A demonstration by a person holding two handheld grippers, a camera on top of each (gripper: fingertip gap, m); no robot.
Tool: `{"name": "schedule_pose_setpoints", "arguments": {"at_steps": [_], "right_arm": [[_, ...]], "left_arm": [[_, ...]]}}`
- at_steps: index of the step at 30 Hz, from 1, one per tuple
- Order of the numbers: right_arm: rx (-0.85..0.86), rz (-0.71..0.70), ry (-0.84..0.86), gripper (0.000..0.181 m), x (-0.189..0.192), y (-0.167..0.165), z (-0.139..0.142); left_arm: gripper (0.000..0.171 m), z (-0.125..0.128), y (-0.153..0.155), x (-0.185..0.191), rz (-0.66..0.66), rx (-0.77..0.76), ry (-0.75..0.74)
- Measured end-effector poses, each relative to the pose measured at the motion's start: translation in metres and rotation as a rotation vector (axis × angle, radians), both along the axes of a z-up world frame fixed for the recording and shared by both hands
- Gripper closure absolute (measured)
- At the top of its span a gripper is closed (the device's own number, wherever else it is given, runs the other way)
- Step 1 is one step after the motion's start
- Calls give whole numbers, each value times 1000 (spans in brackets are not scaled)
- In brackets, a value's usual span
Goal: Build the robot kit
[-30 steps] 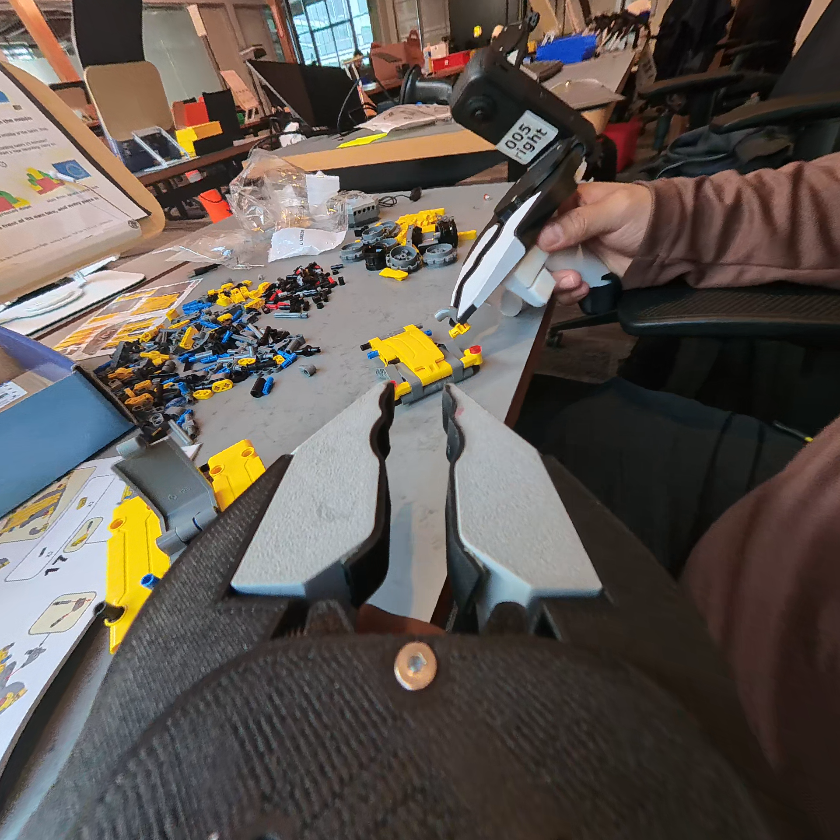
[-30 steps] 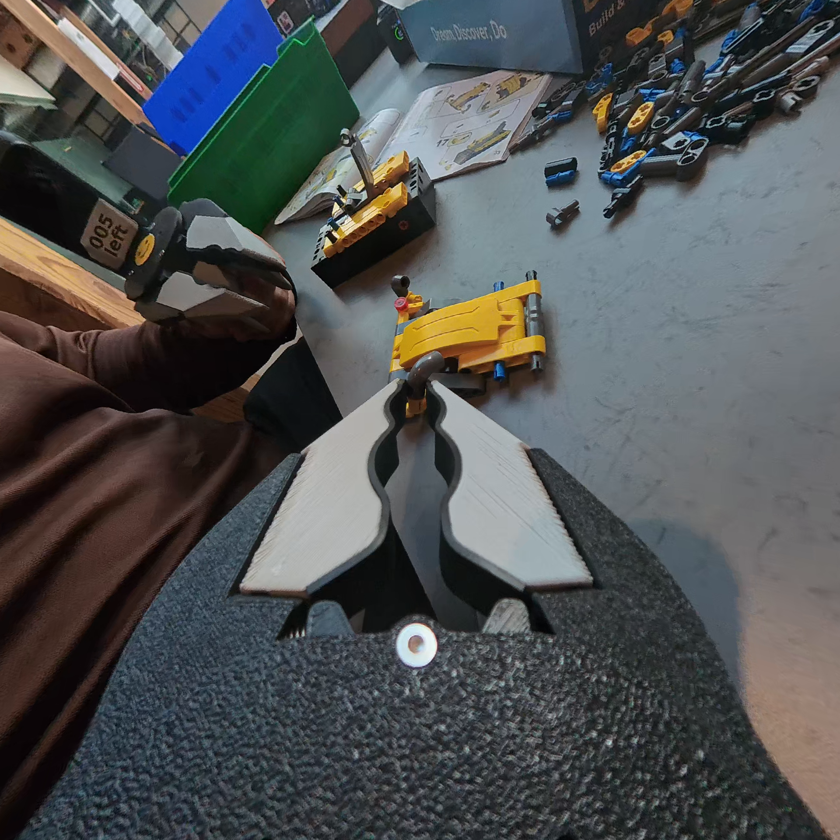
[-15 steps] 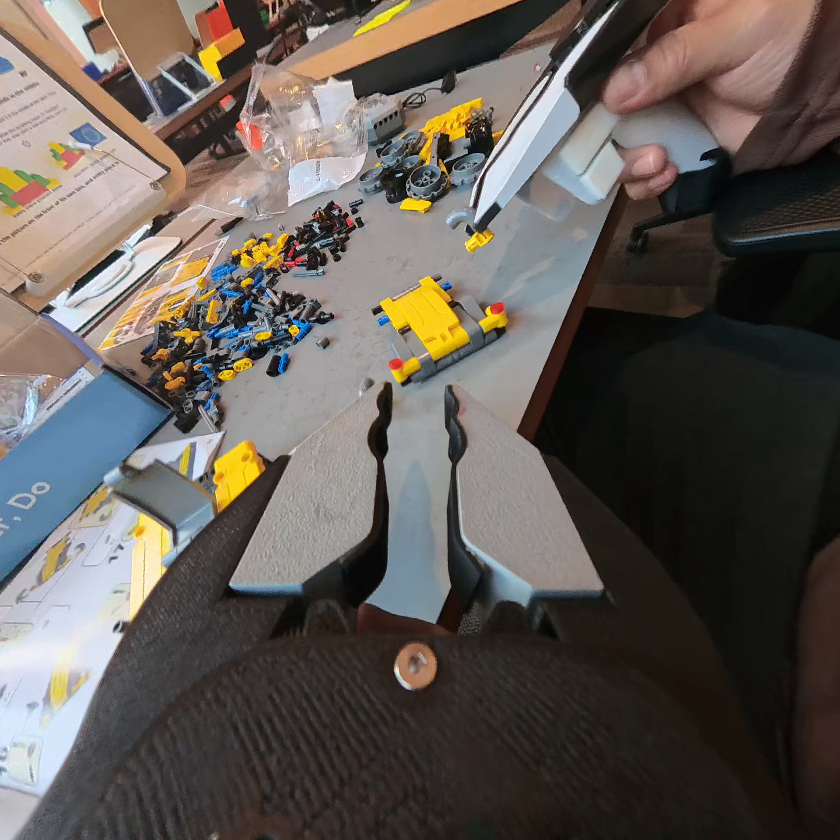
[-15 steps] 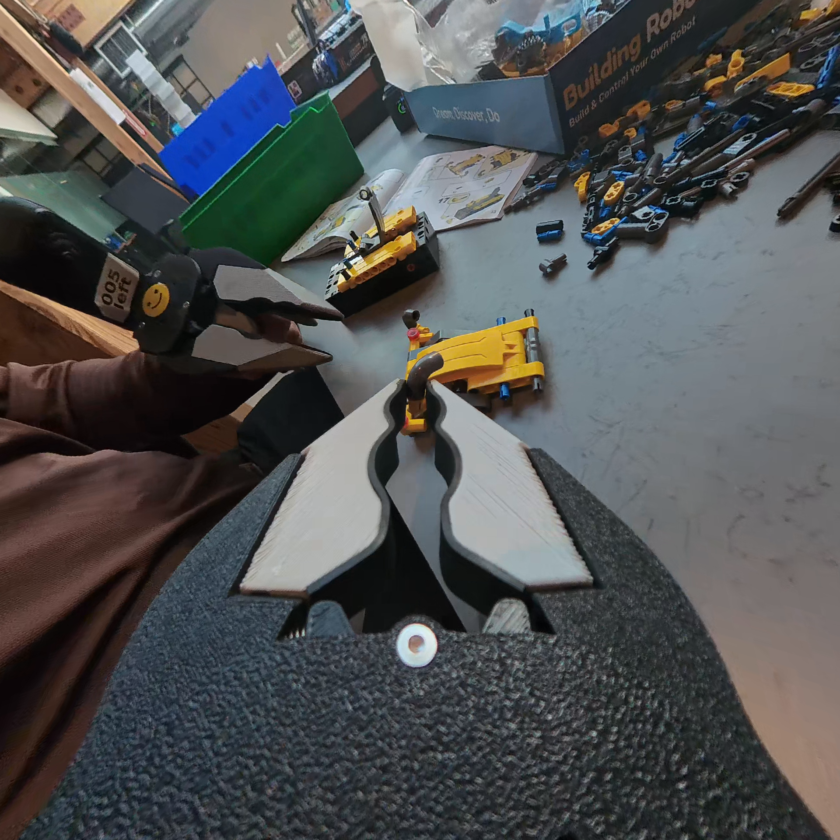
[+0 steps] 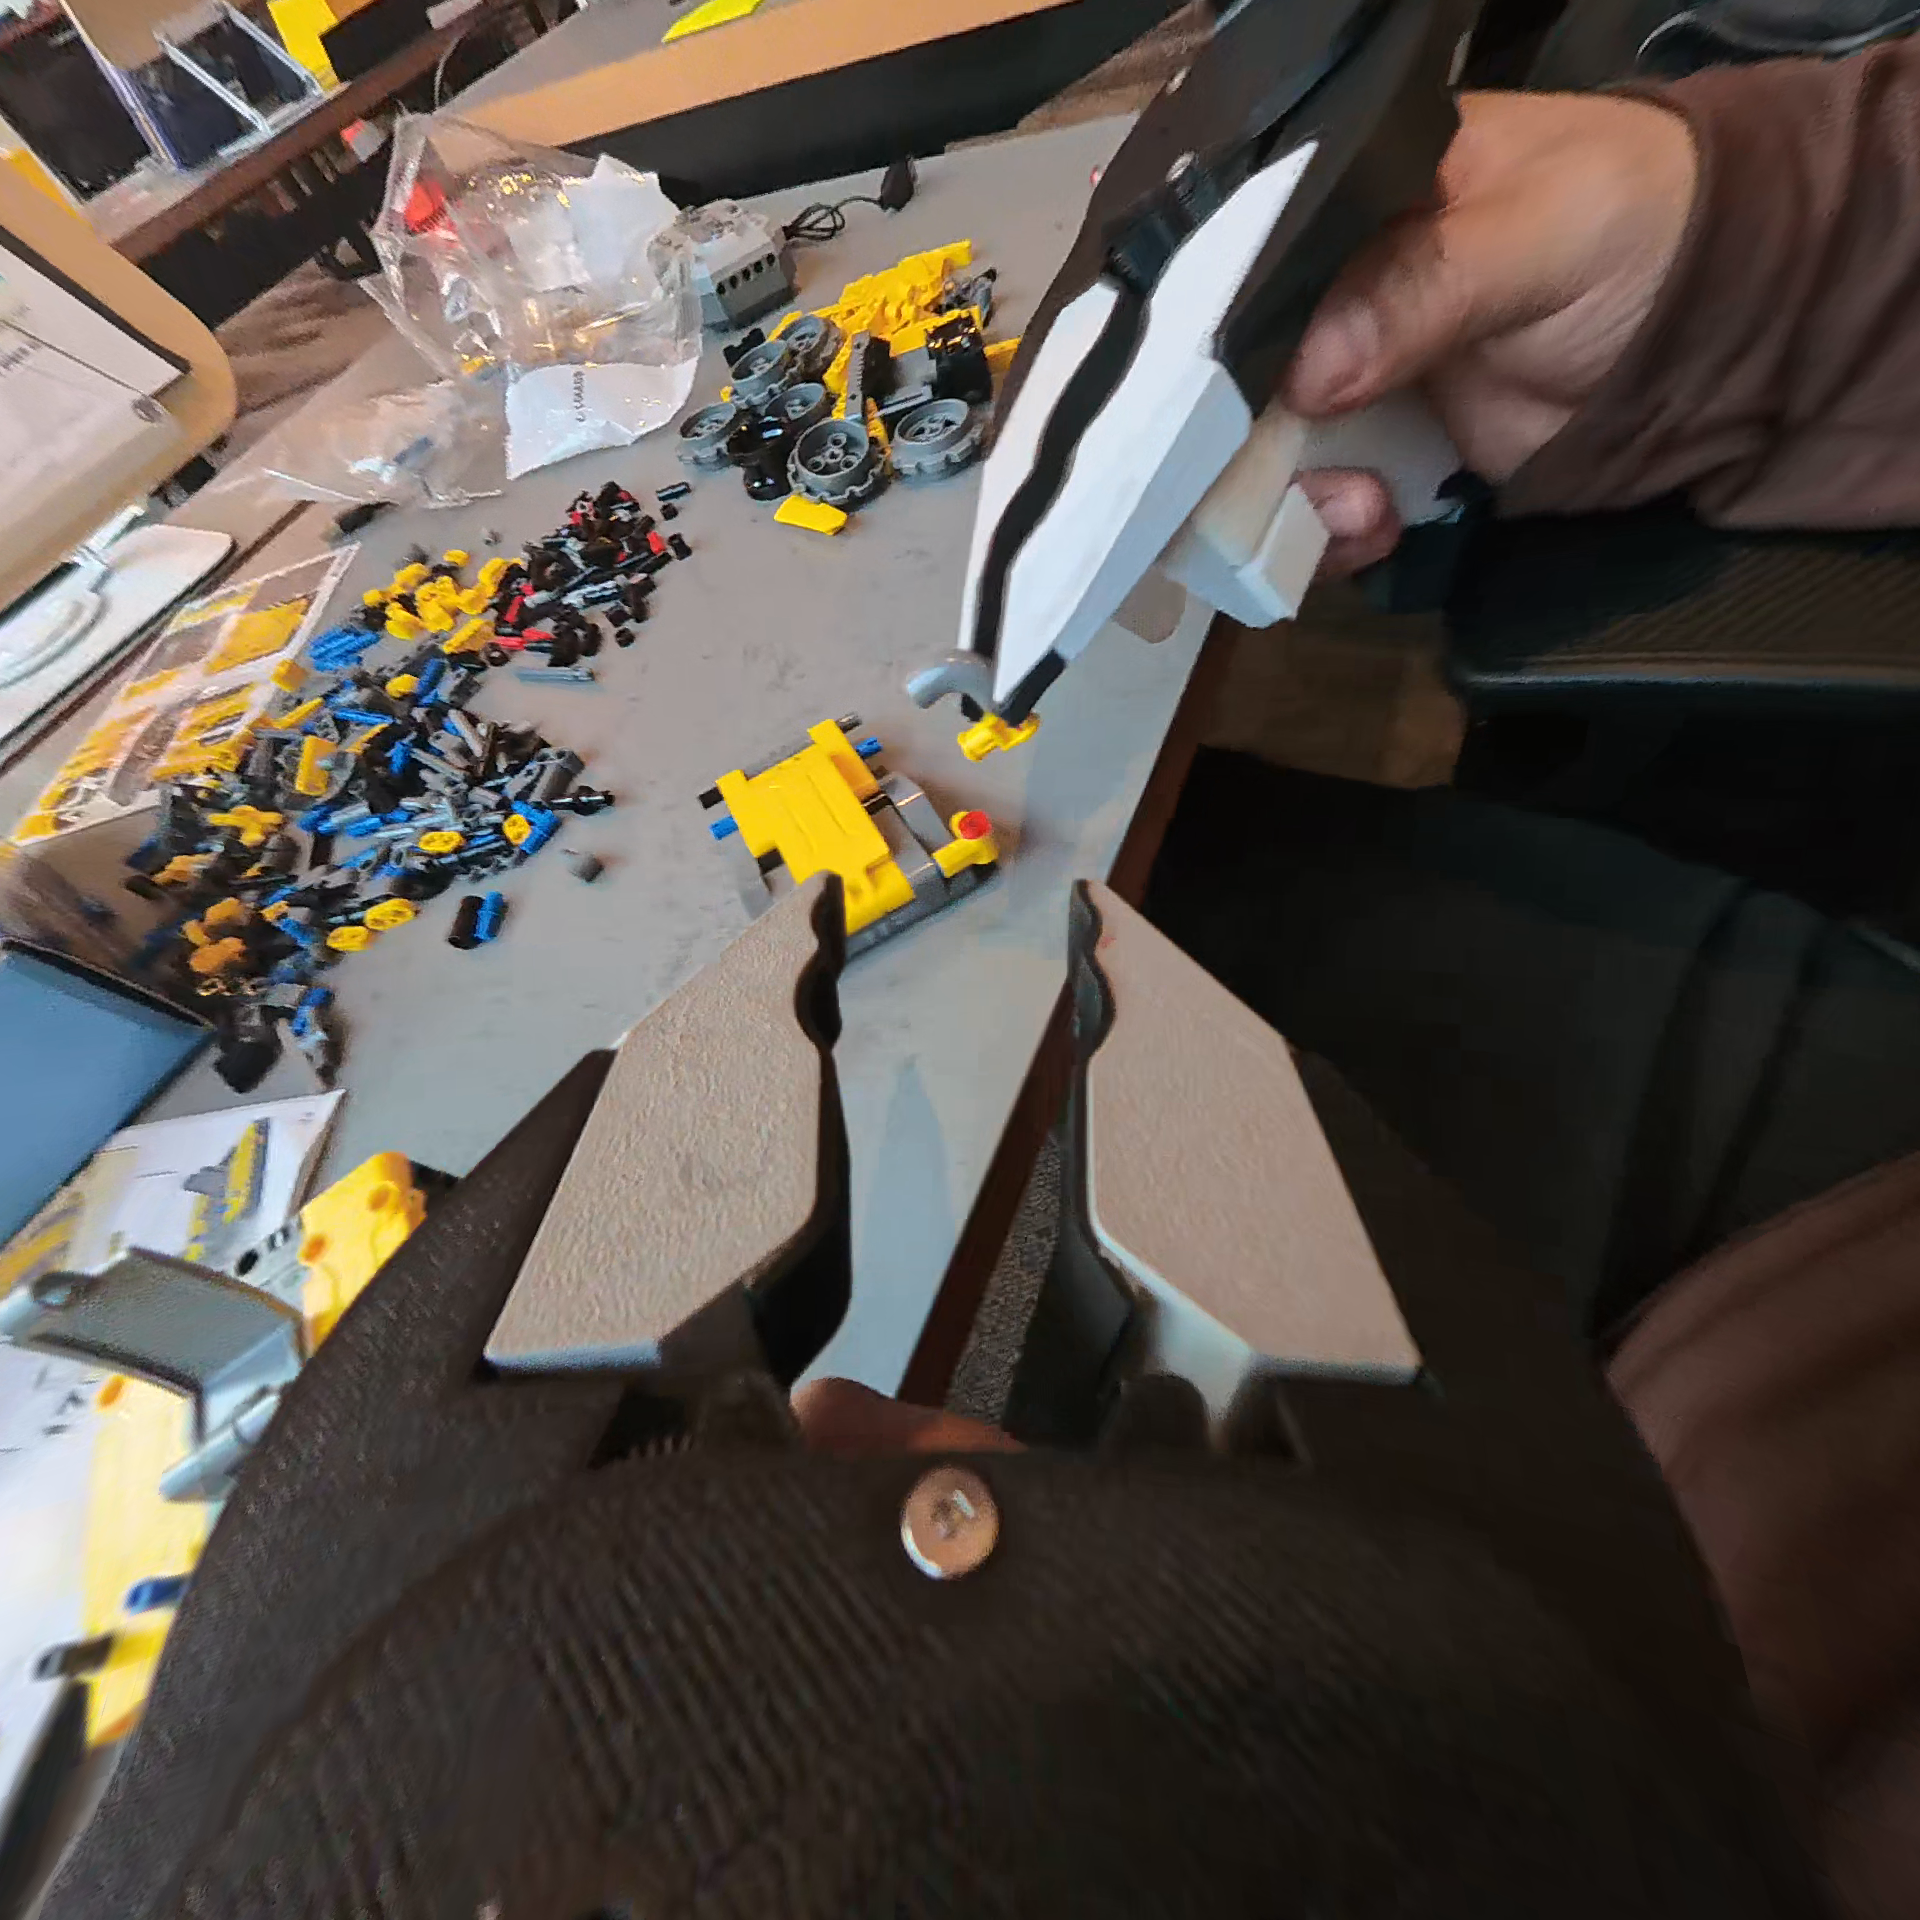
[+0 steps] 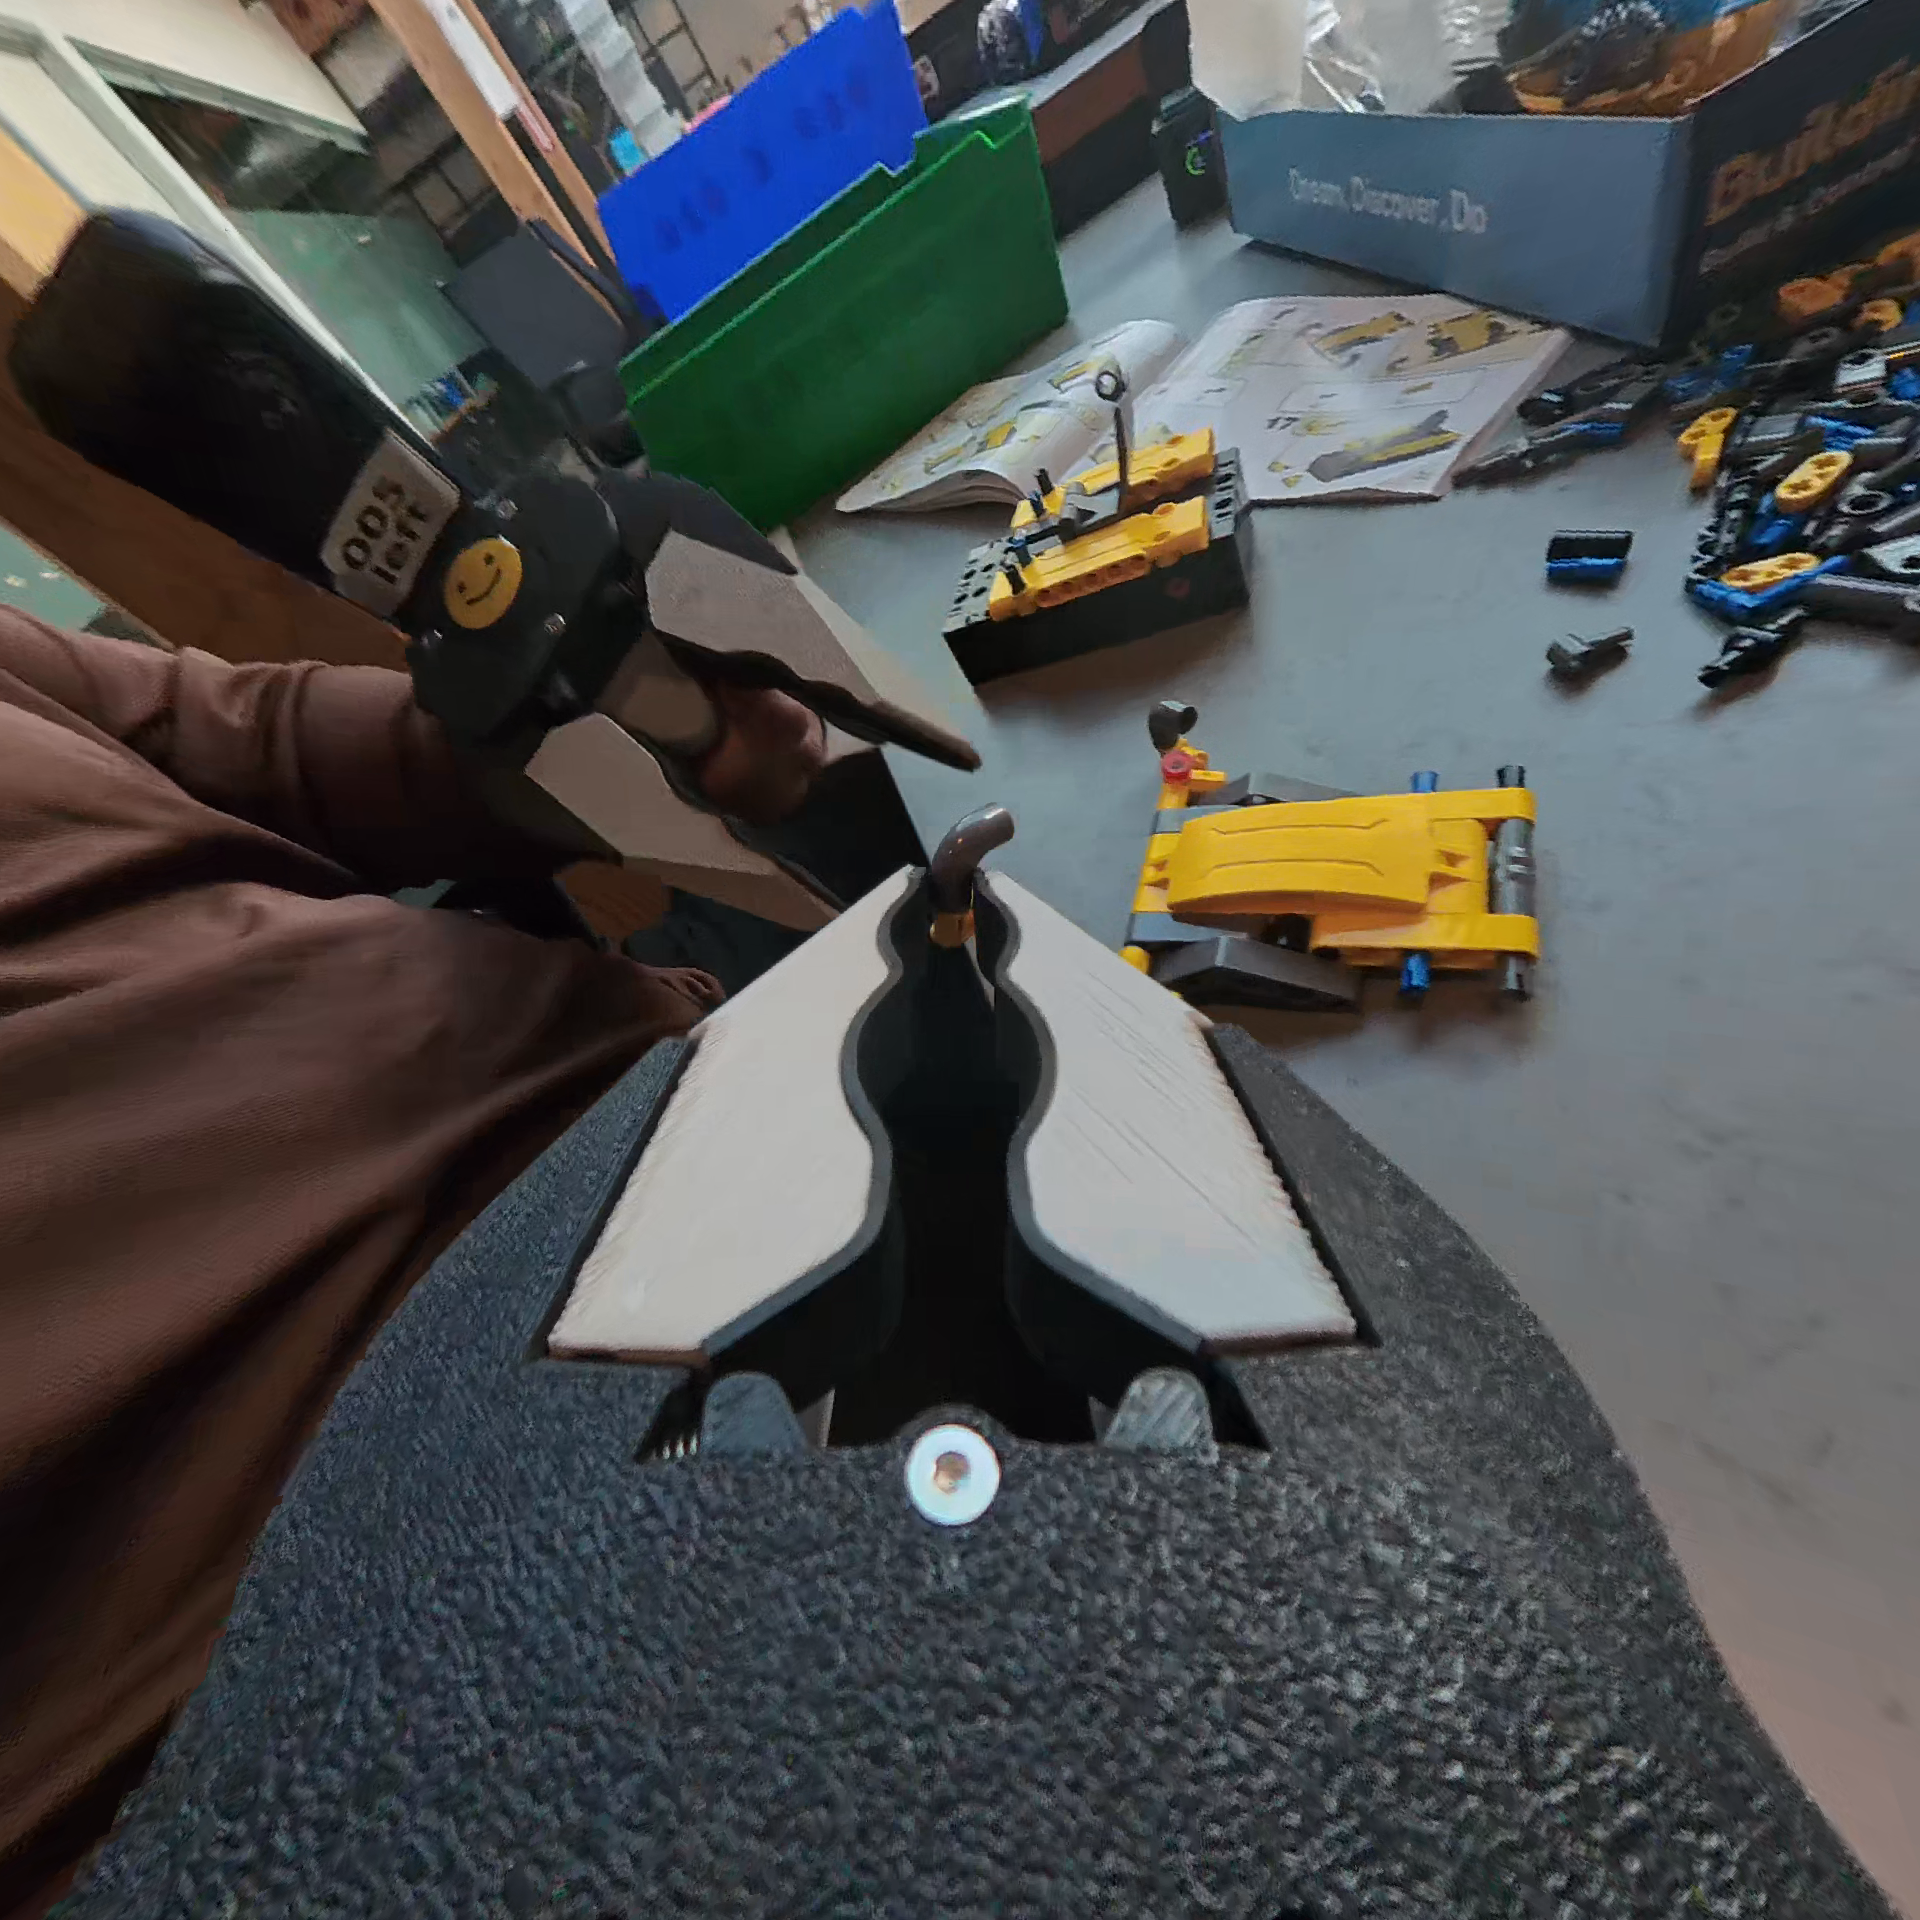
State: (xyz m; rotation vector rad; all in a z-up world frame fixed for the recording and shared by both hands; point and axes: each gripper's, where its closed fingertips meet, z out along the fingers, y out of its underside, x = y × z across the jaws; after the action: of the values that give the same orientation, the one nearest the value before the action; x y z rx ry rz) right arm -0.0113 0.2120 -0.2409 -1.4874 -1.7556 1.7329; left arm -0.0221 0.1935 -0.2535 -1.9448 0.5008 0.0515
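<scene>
The right tongs [image 6: 961, 894] are closed on a small piece [image 6: 964, 862] with a grey curved end and a yellow base, and hold it in the air above the grey table [image 6: 1558, 1195]. Just ahead of them to the right lies the yellow and grey model part [image 6: 1340, 883], apart from the piece. The left tongs [image 5: 951, 935] are open and empty, their tips just above the same model part [image 5: 831, 821] near the table edge. Beyond it lie the heap of loose pieces [image 5: 364, 748], grey wheels [image 5: 821, 416] and a clear bag [image 5: 530, 270]. A booklet [image 6: 1340, 405] and a black and yellow block [image 6: 1112, 561] lie further from the right tongs. Compared with half a second ago, the left tongs have opened wider and moved closer to the model part; the right tongs still grip the piece.
</scene>
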Motion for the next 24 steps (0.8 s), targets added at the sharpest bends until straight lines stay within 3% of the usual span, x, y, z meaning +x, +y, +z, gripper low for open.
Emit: {"name": "schedule_pose_setpoints", "arguments": {"at_steps": [3,7,11,24], "right_arm": [[-193,67,34,173,0,-16,19],[-289,94,33,173,-4,-26,24],[-318,113,2,173,-8,-36,18],[-218,141,-47,173,-18,-55,0]], "left_arm": [[138,2,-4,6,-1,24,-1],[145,11,-4,0,58,93,51],[151,20,-9,5,55,169,38],[161,2,-25,-3,56,213,44]]}}
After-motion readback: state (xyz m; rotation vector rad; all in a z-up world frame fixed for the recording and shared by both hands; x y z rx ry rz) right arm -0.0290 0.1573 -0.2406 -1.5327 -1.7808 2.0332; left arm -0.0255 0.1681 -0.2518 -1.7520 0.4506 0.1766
